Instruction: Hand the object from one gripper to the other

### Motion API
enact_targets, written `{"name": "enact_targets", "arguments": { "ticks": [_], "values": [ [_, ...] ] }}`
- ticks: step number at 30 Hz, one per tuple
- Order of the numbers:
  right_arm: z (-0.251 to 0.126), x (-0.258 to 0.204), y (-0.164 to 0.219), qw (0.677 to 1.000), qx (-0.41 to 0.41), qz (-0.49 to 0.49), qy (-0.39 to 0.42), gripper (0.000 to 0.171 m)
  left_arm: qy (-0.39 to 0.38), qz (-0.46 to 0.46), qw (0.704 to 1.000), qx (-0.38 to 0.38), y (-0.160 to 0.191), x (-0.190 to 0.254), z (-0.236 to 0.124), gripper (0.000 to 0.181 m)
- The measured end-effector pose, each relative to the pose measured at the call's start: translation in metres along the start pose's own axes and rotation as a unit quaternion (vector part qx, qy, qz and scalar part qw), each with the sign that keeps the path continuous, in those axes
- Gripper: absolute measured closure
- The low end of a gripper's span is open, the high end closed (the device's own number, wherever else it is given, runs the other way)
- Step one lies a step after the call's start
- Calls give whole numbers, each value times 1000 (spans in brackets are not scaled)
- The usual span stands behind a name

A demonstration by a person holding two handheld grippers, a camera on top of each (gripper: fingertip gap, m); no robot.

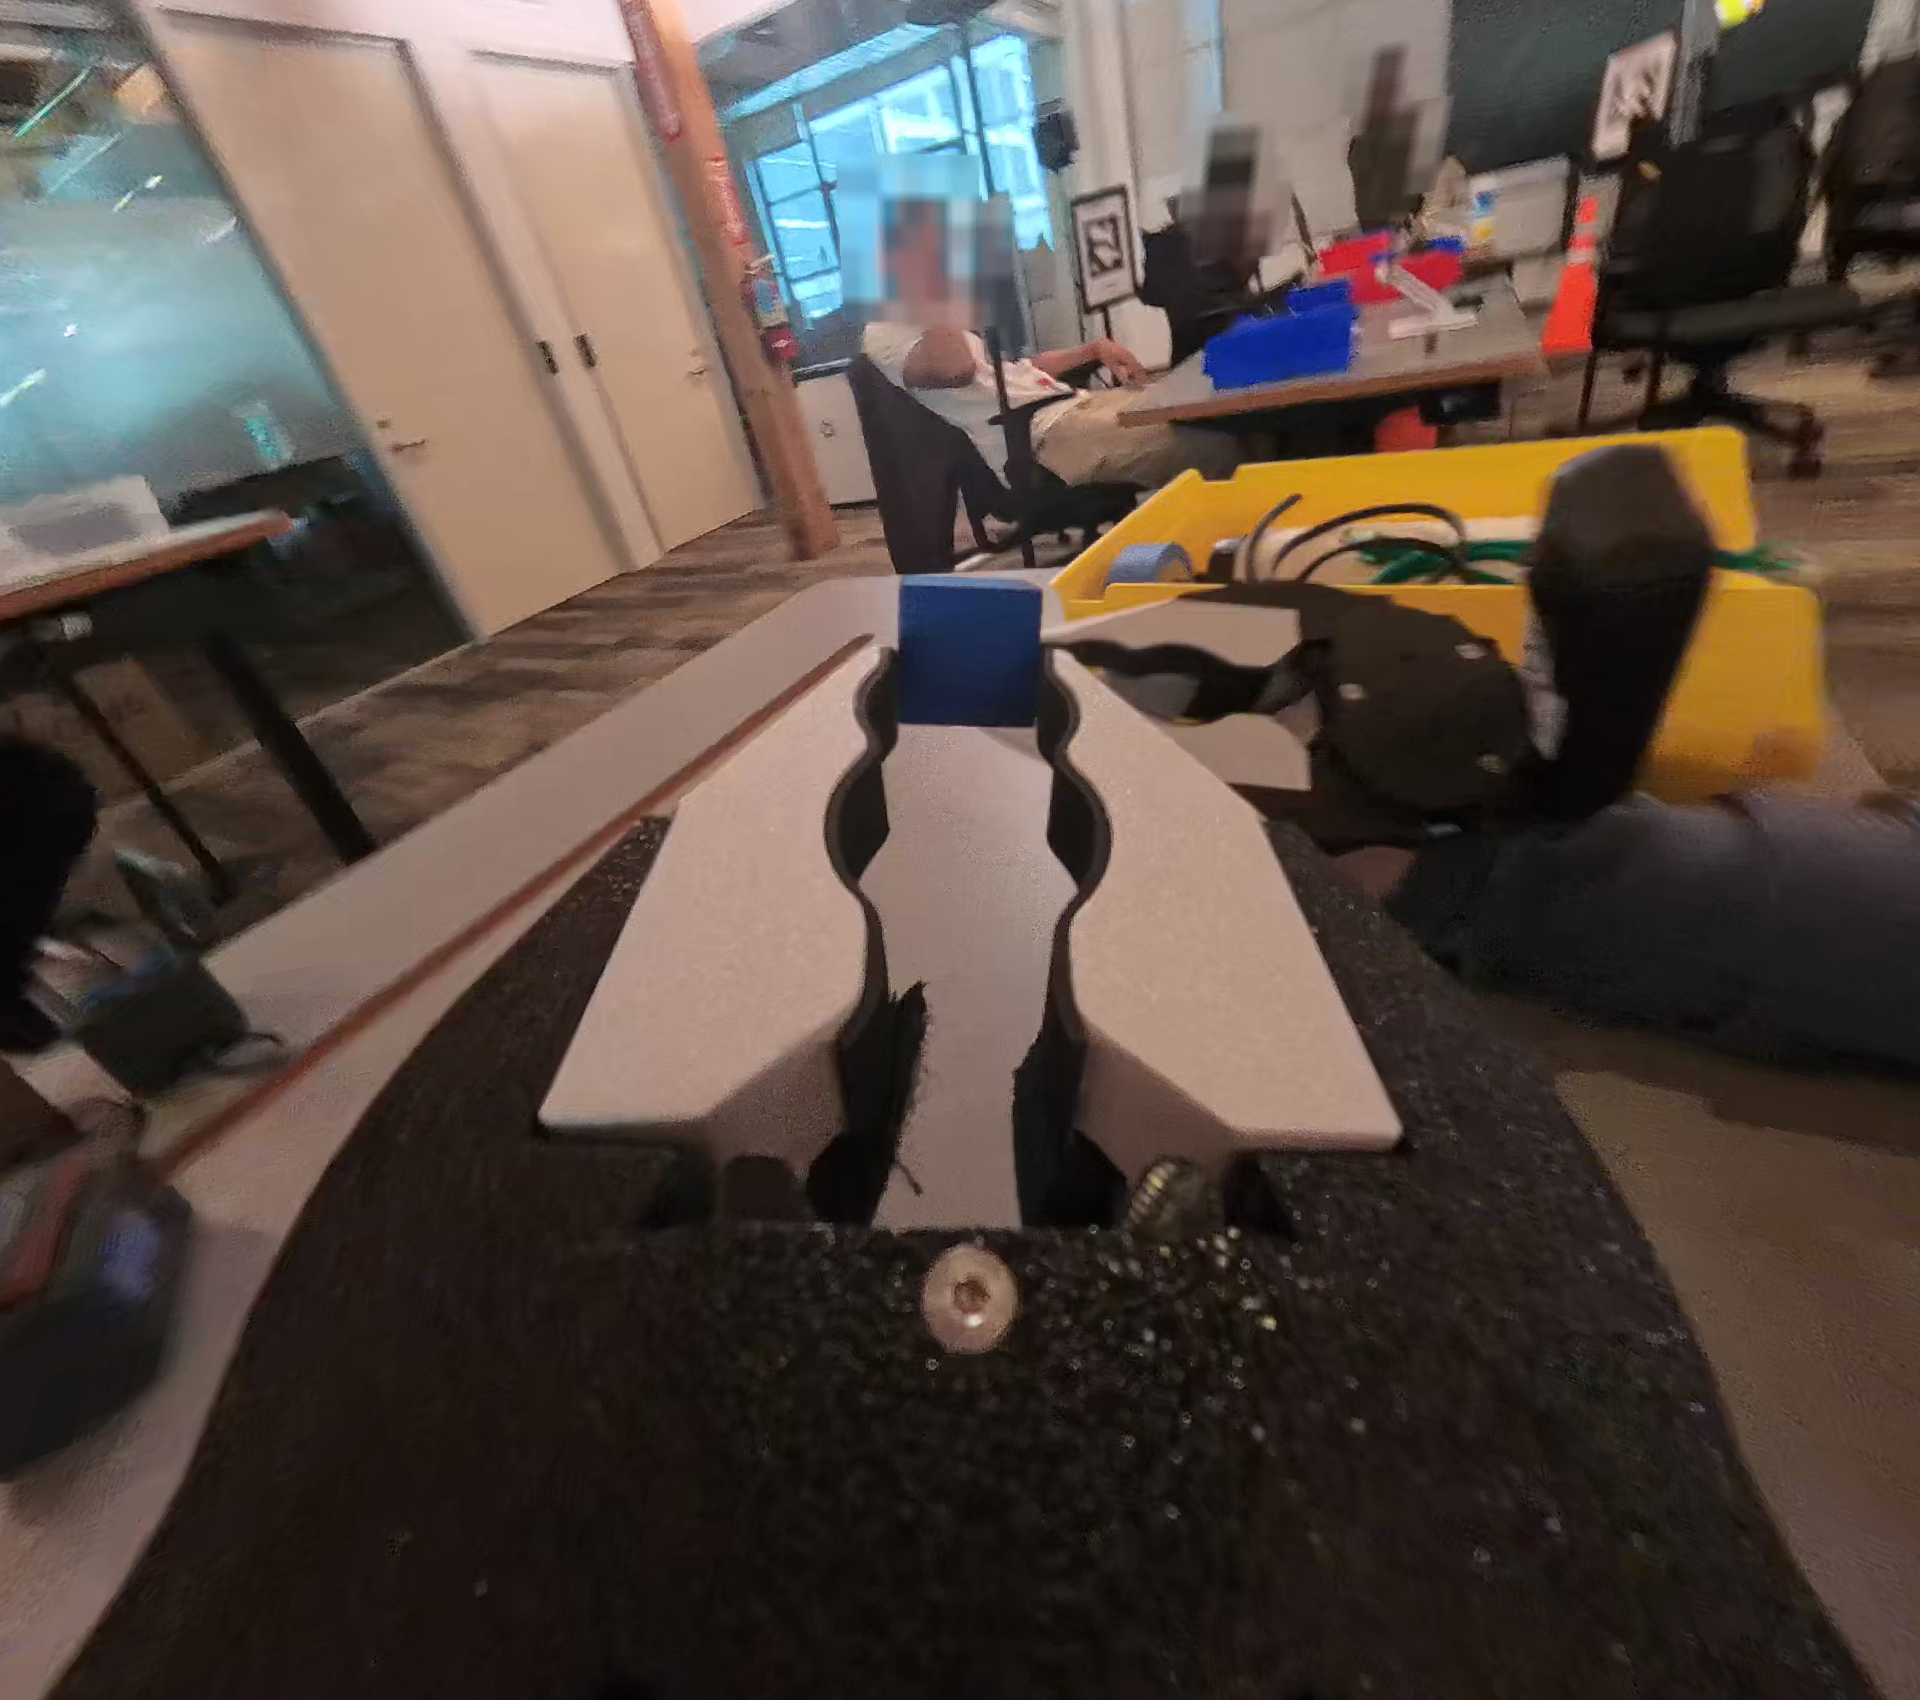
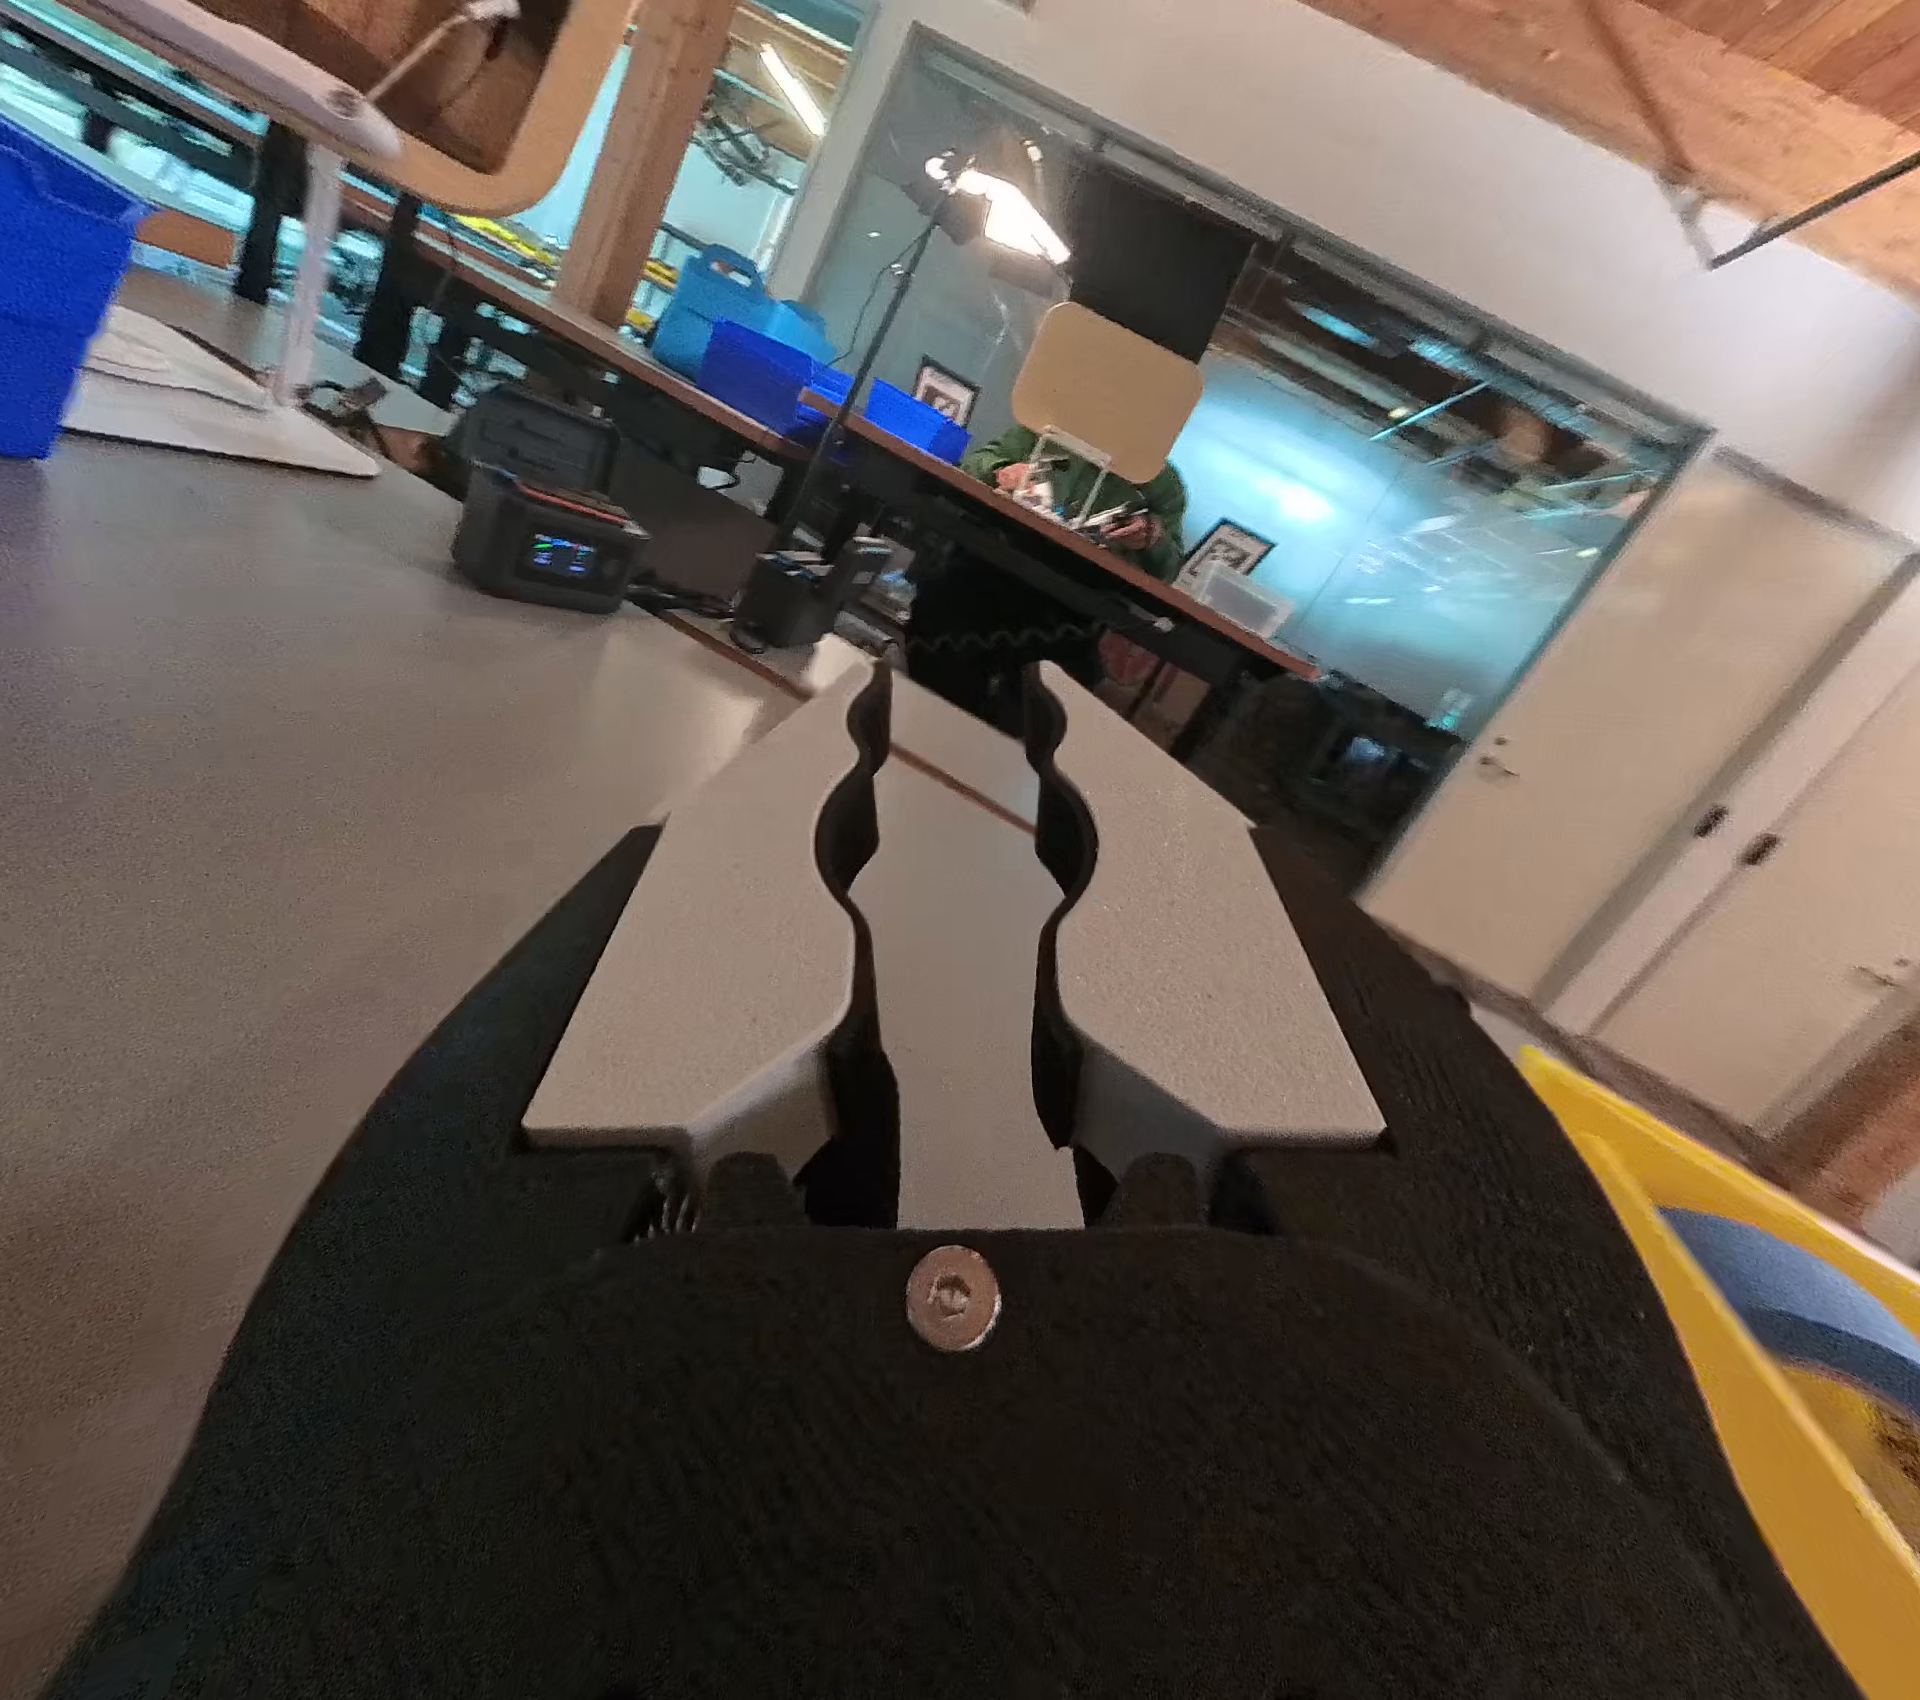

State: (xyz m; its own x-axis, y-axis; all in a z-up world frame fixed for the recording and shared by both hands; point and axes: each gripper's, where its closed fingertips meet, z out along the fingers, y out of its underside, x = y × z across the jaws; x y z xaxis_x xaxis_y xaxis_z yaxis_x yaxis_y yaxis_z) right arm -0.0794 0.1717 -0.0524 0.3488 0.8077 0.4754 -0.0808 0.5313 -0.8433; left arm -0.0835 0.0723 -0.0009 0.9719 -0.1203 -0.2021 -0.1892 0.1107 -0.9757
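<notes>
A blue block [image 1: 966, 653] is pinched between the fingertips of my left gripper [image 1: 966, 674], which is shut on it and holds it above the grey table [image 1: 540, 829]. My right gripper [image 1: 1143, 684] shows in the left wrist view just right of the block, its grey fingers pointing toward the block but apart from it. In the right wrist view my right gripper [image 2: 956, 694] is open with nothing between its fingers, low over the grey table [image 2: 260, 767]. The block does not show clearly in that view.
A yellow bin [image 1: 1714, 694] with cables and a blue tape roll [image 1: 1148, 559] stands behind the right gripper; its corner also shows in the right wrist view [image 2: 1766, 1442]. A blue bin [image 2: 52, 300], a white stand [image 2: 312, 248] and a black power unit [image 2: 551, 538] are on the table. People sit at far desks. About 12 centimetres separates my left fingertips from my right.
</notes>
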Motion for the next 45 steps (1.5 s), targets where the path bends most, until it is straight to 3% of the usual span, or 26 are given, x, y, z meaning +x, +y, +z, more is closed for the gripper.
{"name": "enact_targets", "arguments": {
  "ticks": [3, 5, 6, 8, 9, 13, 19, 27, 30, 31, 33, 34, 35, 37, 40, 42, 45],
  "values": [
    [0, -5, -4, 1000, 9, -20, -8, 148, -19, -120, 992, 39, 35, -12, 10, 158],
    [0, -15, -7, 999, 19, -30, -33, 145, 32, -187, 979, 72, 41, -12, 11, 158],
    [0, -21, -10, 998, 26, -35, -50, 142, 104, -228, 964, 93, 35, -3, 10, 158],
    [-1, -38, -18, 994, 45, -46, -93, 133, 253, -343, 897, 121, 23, 12, 0, 158],
    [-3, -47, -22, 990, 54, -55, -115, 128, 284, -382, 871, 118, 27, 13, -3, 158],
    [-11, -75, -31, 970, 71, -172, -158, 116, 329, -448, 827, 90, 40, 10, -2, 158],
    [-17, -91, -41, 948, 99, -258, -160, 112, 323, -428, 844, -10, 66, 16, 0, 158],
    [-20, -101, -41, 935, 107, -293, -168, 133, 359, -445, 820, -33, 70, 17, -12, 158],
    [-18, -100, -40, 941, 99, -275, -171, 141, 344, -446, 826, -27, 71, 14, -10, 158],
    [-17, -99, -38, 946, 90, -259, -175, 143, 333, -443, 832, -19, 70, 11, -9, 154],
    [-13, -95, -33, 957, 63, -216, -181, 144, 304, -436, 847, -10, 71, 5, -6, 110],
    [-11, -92, -31, 965, 51, -178, -185, 144, 281, -426, 860, -10, 74, 1, -3, 88],
    [-9, -88, -30, 972, 39, -126, -193, 144, 261, -399, 879, -4, 75, -2, -1, 80],
    [-6, -76, -28, 978, 18, -10, -208, 144, 222, -293, 930, 9, 73, -2, -2, 81],
    [-5, -67, -19, 956, -19, 145, -256, 144, 141, -73, 987, -22, 85, 0, 1, 86],
    [-7, -66, -14, 927, -43, 226, -296, 144, 99, 79, 989, -72, 103, 4, 3, 90],
    [-13, -72, -12, 874, -73, 317, -362, 145, 63, 258, 959, -101, 110, 14, 8, 94]
  ]
}}
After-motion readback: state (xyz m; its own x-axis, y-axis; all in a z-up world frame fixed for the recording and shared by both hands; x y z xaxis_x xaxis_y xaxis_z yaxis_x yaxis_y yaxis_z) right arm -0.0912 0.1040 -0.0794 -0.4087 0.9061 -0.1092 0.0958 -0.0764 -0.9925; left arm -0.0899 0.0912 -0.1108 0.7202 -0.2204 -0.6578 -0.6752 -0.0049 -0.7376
